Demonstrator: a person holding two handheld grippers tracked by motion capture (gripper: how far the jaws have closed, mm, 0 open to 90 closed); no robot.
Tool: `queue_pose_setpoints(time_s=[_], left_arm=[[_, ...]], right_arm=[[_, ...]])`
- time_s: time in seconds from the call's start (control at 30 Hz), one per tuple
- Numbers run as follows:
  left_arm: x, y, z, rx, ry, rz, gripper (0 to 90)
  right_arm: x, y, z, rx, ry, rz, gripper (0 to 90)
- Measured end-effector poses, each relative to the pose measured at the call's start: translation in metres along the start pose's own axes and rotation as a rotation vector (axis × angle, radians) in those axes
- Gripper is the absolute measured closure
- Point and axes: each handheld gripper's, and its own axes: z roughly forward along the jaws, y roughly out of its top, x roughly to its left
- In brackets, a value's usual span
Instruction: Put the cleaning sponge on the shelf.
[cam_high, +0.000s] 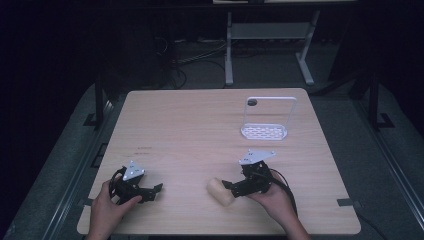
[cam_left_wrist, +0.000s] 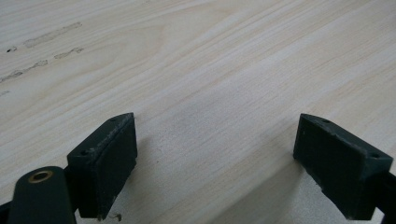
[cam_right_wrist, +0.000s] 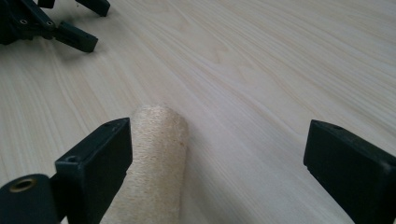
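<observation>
A pale cream, rough-surfaced roll lies on the wooden table near its front edge. My right gripper stands open at the roll's right end. In the right gripper view the roll lies between the jaws of the right gripper, close against the left one and well apart from the other. My left gripper rests open at the front left, held by a hand. Between the jaws of the left gripper there is bare wood. The left gripper also shows far off in the right gripper view.
A white wire-frame rack with a slotted base stands at the back right of the table. Faint marks sit on the wood at the left. Beyond the far edge are white table legs and cables on a dark floor.
</observation>
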Motion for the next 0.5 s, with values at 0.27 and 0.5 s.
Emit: queue_pose_setpoints(time_s=[0.27,0.5], left_arm=[[0.000,0.000,0.000,0.000,0.000,0.000,12.9],[0.000,0.000,0.000,0.000,0.000,0.000,12.9]], right_arm=[[0.008,0.001,0.003,0.006,0.009,-0.008,7.7],[0.016,0.000,0.009,0.027,0.021,-0.014,7.7]])
